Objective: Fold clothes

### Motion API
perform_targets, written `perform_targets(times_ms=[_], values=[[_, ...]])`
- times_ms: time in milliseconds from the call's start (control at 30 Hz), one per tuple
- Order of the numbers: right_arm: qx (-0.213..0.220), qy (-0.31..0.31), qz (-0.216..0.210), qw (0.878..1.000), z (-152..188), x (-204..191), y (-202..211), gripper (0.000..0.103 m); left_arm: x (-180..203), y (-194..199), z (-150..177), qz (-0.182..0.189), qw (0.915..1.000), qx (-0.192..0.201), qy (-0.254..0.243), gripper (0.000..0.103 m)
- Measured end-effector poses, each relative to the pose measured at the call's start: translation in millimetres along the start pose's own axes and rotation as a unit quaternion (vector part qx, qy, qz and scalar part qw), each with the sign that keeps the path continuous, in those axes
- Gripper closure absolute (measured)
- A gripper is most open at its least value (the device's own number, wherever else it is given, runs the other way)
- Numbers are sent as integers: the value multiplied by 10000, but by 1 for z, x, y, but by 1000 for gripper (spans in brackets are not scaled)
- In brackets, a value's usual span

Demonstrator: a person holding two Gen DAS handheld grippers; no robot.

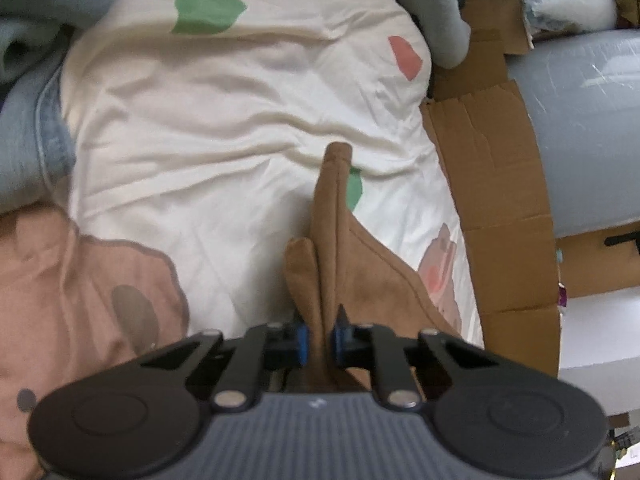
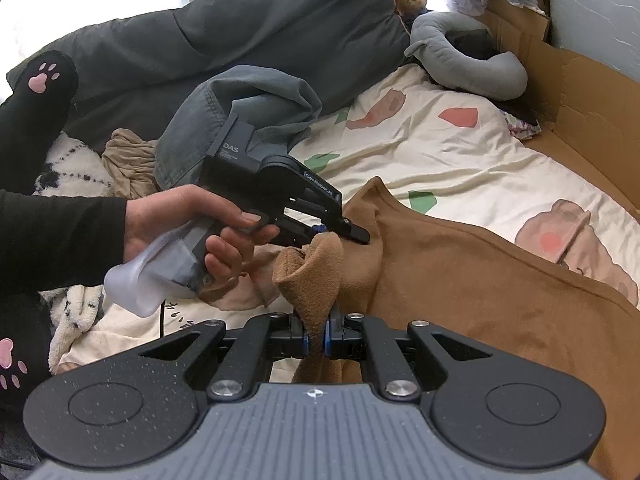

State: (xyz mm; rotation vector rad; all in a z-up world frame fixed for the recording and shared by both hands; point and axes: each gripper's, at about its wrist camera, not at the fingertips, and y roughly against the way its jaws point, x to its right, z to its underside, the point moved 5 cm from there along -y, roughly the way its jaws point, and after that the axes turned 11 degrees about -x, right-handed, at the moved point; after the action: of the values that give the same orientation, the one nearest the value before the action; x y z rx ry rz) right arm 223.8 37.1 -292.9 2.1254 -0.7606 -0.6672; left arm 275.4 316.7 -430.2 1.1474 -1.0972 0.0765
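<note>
The left gripper (image 1: 320, 344) has its 2 fingers clenched on a bunched fold of the soft brown fleece garment (image 1: 340, 264), which stands up between the blue pads and runs forward past the fingertips. In the right wrist view the same left gripper (image 2: 352, 236) is held by a person's hand (image 2: 192, 224) in a black sleeve (image 2: 60, 240), and its fingers pinch the garment's edge near a rolled cuff or collar.

The right gripper (image 2: 316, 340) is also clamped on the brown fleece garment (image 2: 480, 292): a twisted strip of cloth rises from between its 2 fingers towards the left gripper's tips just ahead. To the right of those fingers the rest of the garment spreads out flat across the bed.

The garment lies on a cream bedsheet printed with green, pink and brown shapes (image 2: 460, 152). Ahead and left of the right fingers is a crumpled grey-blue denim garment (image 2: 240, 108), with a dark grey quilt (image 2: 260, 28) behind it. Ahead and right, a grey plush pillow (image 2: 460, 60) sits near a flattened brown cardboard sheet (image 2: 580, 92) that lines the bed's edge.
</note>
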Motion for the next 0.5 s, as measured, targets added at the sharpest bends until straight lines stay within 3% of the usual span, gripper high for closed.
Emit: perform_targets(times_ms=[500], values=[[407,-373,-25,9985,-1,14,36,98,71,31,-2,-85,9984,243,-498,93]])
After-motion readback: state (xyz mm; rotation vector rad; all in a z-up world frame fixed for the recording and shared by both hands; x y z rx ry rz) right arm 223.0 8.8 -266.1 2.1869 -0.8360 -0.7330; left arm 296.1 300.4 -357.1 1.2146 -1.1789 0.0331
